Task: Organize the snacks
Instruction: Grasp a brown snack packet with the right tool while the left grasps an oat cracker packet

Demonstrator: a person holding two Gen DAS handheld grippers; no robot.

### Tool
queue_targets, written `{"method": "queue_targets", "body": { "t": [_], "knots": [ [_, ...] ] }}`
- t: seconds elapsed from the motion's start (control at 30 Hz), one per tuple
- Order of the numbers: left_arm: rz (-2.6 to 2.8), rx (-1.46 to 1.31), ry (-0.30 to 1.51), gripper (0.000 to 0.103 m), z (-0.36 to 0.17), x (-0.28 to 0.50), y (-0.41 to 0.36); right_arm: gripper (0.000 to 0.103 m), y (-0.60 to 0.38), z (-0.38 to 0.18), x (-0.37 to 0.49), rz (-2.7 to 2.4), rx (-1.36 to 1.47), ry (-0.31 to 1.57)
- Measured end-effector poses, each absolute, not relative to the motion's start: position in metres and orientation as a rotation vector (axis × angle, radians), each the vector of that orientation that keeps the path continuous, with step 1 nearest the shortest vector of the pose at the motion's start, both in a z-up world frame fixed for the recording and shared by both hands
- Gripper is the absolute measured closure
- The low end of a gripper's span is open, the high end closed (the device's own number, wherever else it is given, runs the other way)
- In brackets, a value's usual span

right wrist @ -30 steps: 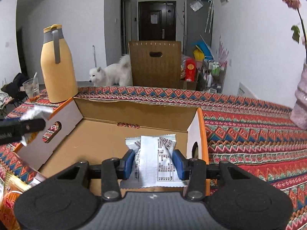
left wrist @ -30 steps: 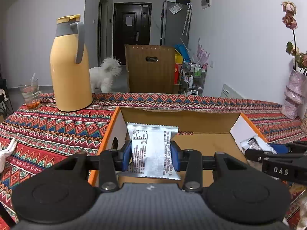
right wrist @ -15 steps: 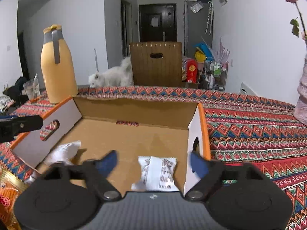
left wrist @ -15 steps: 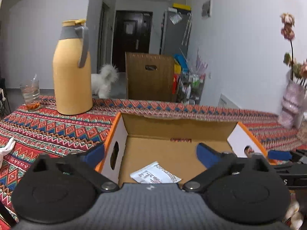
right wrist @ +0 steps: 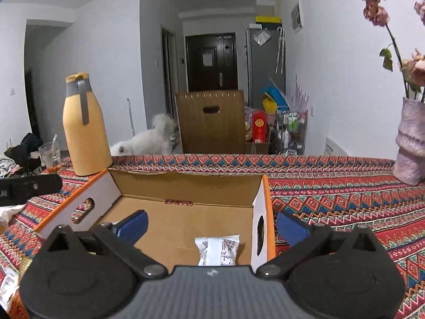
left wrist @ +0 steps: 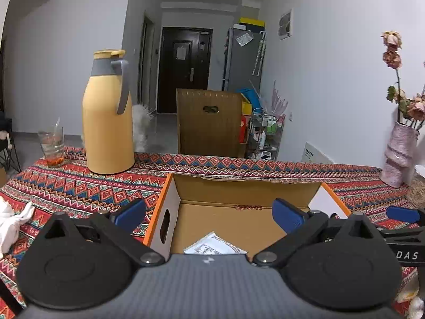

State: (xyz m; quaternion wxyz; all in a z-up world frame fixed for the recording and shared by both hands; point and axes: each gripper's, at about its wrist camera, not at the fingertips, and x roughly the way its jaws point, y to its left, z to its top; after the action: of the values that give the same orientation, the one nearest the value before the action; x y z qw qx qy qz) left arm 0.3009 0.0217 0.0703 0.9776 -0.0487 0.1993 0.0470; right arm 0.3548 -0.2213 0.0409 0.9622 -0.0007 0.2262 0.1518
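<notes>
— How do the left gripper fingers stand?

— Spread as wide as they go. Its jaws have just been opening, and nothing sits between them. The blue pads touch nothing: one hangs over the patterned tablecloth just outside the left wall of the cardboard box, the other over the box floor.

— And the snack?

— A white snack packet lies flat on the box floor near the left wall and the near edge, partly hidden behind the gripper's body.

— The right gripper?

— Also wide apart, its jaws just opened further within the last moment, empty. One pad is over the box floor, the other is outside the box's right wall, above the cloth. A second white packet rests on the floor in the box's near right corner, just beside the wall with the handle cut-out, not touched by either pad.

— What room is there inside the box?

— The middle and the far side of the floor are bare cardboard; the far wall stands upright and the side flaps lean outward.

— What borders the box?

— A yellow thermos jug stands toward the table's far left corner, with a drinking glass beside it at the left edge. A pink vase with dried flowers stands at the far right edge, well apart from the box. A white cloth lies at the near left edge. Behind the table stand a wooden chair back and a white dog.
</notes>
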Motion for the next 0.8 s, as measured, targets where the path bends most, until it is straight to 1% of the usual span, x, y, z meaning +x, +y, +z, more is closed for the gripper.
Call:
{"method": "queue_targets", "body": {
  "t": [0.33, 0.57, 0.8],
  "knots": [
    [0.062, -0.083, 0.411, 0.0, 0.065, 0.239, 0.018, 0.0, -0.23, 0.051, 0.273, 0.327, -0.023, 0.366],
    [0.046, -0.084, 0.4, 0.0, 0.047, 0.19, 0.022, 0.0, -0.237, 0.034, 0.212, 0.324, -0.055, 0.344],
    [0.054, -0.081, 0.39, 0.0, 0.019, 0.153, 0.029, 0.0, -0.245, 0.011, 0.172, 0.304, -0.033, 0.377]
  ]
}}
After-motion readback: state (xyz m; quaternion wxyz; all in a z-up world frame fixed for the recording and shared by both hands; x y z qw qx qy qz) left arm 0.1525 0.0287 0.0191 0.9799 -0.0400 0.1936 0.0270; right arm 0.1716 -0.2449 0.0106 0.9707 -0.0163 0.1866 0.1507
